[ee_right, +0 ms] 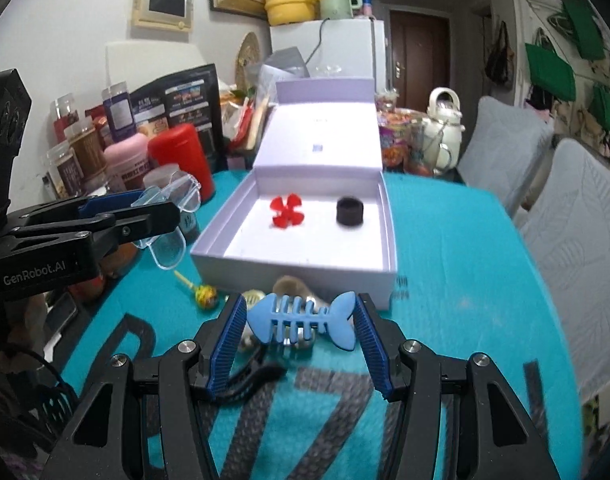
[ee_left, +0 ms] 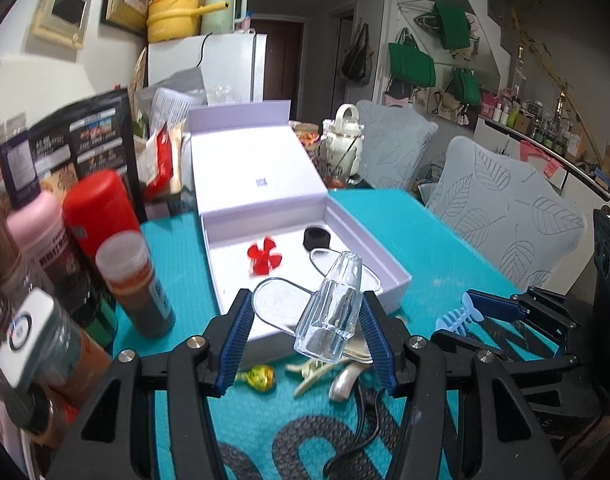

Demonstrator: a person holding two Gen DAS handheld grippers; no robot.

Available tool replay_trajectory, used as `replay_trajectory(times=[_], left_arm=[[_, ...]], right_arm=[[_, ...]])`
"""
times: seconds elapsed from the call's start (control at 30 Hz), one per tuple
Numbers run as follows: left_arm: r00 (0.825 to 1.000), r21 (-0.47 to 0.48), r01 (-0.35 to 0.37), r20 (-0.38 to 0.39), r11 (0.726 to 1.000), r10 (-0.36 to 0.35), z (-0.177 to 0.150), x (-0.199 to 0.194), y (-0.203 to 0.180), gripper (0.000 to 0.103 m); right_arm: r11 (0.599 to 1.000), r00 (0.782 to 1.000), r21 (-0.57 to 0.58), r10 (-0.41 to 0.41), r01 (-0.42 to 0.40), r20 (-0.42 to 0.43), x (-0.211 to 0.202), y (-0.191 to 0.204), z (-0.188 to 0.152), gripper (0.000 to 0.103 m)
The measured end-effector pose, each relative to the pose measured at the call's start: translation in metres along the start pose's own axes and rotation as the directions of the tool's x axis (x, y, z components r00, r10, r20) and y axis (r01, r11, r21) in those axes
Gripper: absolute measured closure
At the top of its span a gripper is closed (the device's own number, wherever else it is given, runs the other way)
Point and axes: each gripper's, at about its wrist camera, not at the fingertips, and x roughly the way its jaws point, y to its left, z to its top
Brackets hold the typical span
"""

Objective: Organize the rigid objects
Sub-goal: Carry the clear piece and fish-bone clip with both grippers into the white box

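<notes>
My left gripper (ee_left: 307, 336) is shut on a clear plastic hair clip (ee_left: 331, 308) and holds it above the near edge of an open lilac box (ee_left: 385, 264). My right gripper (ee_right: 301, 332) is shut on a blue fishbone hair clip (ee_right: 301, 320), just in front of the box (ee_right: 297, 268). Inside the box lie a red flower clip (ee_right: 286, 210) and a black ring-shaped piece (ee_right: 349, 210). The left gripper with the clear clip (ee_right: 169, 216) also shows at the left of the right wrist view. The right gripper with the blue clip (ee_left: 461, 314) shows at the right of the left wrist view.
On the teal mat (ee_right: 465, 260) near the box lie a wrapped lollipop (ee_right: 205, 294), a beige claw clip (ee_left: 313, 374), a silver clip (ee_left: 345, 380) and a black cable (ee_left: 365, 420). Jars and bottles (ee_left: 85, 240) crowd the left. A white teapot (ee_right: 443, 132) and two chairs (ee_right: 565, 220) stand right.
</notes>
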Motion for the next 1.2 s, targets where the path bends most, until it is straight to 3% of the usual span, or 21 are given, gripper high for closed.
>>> replay_trajectory(times=[0.63,1.2], left_arm=[[0.997,0.024,0.019,0.077,1.000,-0.021,0.066,0.026,0.005,0.049],[0.990,-0.018,-0.048,0.132,0.999,0.050,0.116,0.077,0.033,0.049]], right_arm=[[0.996,0.996,-0.090,0.027,-0.020,0.087,0.008,-0.010,0.079,0.048],[0.995,0.988,-0.098,-0.004,0.019,0.156,0.045,-0.029,0.140,0.048]])
